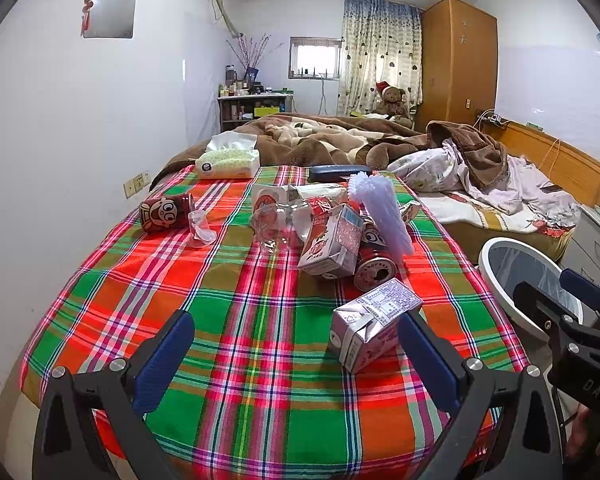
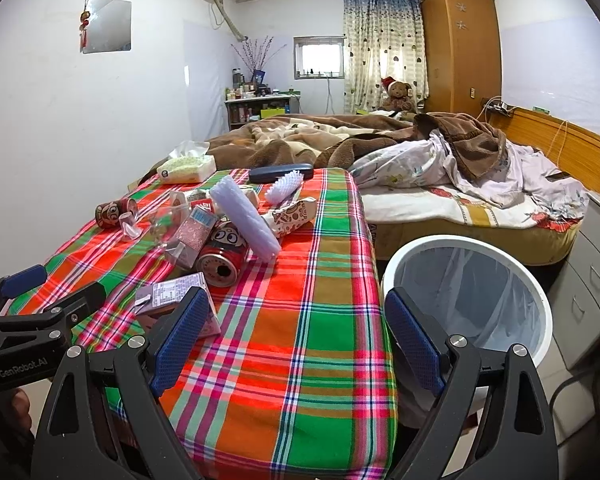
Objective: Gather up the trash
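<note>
Left wrist view: plaid surface (image 1: 260,320) carries scattered trash; white bin (image 2: 540,304) stands beside it. Nearest milk carton (image 1: 374,326) lies just by the released left gripper (image 1: 296,344). Right gripper (image 2: 300,332) is spread, empty.

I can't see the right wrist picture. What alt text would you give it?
An open two-finger gripper hovers over a table in a red and green plaid cloth, strewn with trash: a pink drink carton, a red can, a white ridged plastic piece. A white bin with a clear liner stands at the table's right, an unmade bed behind.
</note>
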Demonstrator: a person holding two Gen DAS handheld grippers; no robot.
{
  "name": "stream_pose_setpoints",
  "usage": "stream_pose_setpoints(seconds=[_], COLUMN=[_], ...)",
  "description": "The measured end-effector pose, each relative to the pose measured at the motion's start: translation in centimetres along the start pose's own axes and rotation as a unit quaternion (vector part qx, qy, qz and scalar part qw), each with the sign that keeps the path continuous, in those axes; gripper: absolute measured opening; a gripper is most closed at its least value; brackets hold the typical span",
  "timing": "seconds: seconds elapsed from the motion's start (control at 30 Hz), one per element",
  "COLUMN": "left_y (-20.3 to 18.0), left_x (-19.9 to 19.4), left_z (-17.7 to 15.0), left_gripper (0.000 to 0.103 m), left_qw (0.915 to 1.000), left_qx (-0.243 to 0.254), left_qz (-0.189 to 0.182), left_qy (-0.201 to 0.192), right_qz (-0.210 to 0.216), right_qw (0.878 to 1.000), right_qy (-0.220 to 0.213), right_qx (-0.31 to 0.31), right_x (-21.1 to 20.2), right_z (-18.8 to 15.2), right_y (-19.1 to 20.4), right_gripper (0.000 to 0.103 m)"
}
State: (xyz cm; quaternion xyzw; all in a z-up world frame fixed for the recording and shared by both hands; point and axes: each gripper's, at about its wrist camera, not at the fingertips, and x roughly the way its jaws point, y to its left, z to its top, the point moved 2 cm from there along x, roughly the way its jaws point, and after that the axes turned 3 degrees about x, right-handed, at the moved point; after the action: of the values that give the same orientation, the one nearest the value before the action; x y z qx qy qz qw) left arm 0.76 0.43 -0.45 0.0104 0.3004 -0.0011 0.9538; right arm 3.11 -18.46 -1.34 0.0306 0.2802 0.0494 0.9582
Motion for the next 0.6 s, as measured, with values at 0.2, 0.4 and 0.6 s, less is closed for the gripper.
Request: stream_pose_setpoints(seconds=[0.2, 0.4, 0.6], left_y=[0.00, 0.12, -0.13], left_x=[0.66, 0.38, 0.73], left_z=[-0.06, -0.16, -0.10], left_gripper=[0.103, 0.103, 0.103], left_qw=[1.0000, 1.0000, 1.0000], left_qx=[0.004, 0.001, 0.003], left_qz=[0.000, 0.002, 0.000], left_qy=[0.000, -0.002, 0.000], right_qz=[-0.002, -0.002, -0.002], right_qw=[1.000, 1.000, 1.000], right_qy=[-0.001, -0.001, -0.002], right_qx=[-0.001, -0.002, -0.002], right_x=[-0.05, -0.10, -0.14], right_z=[0.00, -0.03, -0.01], right_y=[0.06, 0.10, 0.16], right_gripper=[0.092, 0.092, 0.092])
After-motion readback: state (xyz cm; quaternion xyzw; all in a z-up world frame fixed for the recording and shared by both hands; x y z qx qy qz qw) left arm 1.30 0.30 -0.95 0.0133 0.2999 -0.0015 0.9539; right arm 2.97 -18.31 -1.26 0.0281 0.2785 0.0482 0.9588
